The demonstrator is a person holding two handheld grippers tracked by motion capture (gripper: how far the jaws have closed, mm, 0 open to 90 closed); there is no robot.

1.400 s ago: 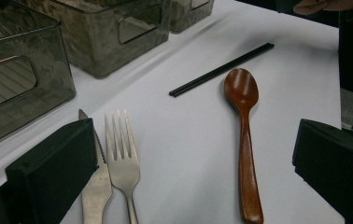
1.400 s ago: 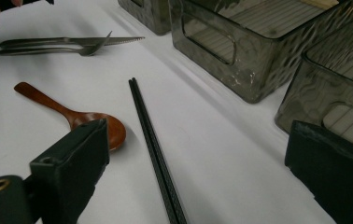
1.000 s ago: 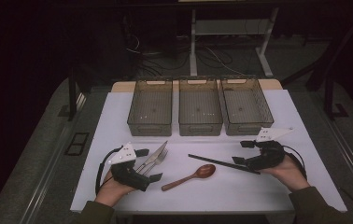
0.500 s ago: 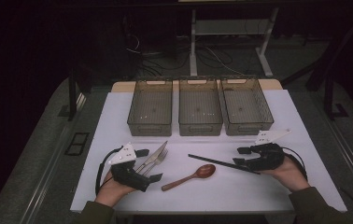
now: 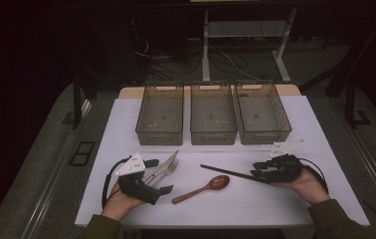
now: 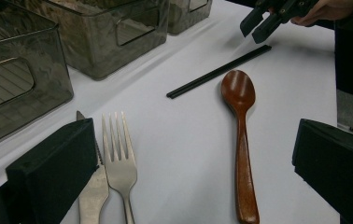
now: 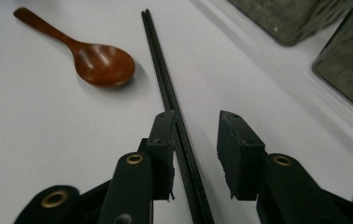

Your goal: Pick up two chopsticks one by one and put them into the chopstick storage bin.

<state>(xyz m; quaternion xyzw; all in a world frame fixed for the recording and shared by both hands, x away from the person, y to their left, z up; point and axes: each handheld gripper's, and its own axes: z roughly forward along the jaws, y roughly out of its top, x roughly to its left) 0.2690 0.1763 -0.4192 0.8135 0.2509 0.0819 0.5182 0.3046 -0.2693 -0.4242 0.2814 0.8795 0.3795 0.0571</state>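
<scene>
So the right gripper point(image 7: 194, 140) has its jaws straddling the near end of the pair of thin black chopsticks point(image 7: 167, 93) lying flat on the white tabletop point(image 5: 235, 199); they've just been closing in but there's a gap yet, looks like lining up a grab. Left gripper point(image 5: 157, 175) sits wide open around the steel knife point(image 6: 90, 191) and steel fork point(image 6: 118, 163), probably waiting. Three smoky clear plastic bins point(image 5: 213, 137) wait along the back edge, dark room all around.

Three empty grey bins point(image 5: 213, 119) stand beyond the jaws, and a wooden spoon point(image 7: 101, 62) lies left of the right jaws, a knife point(image 6: 92, 196) and fork point(image 6: 118, 163) by the left ones.
</scene>
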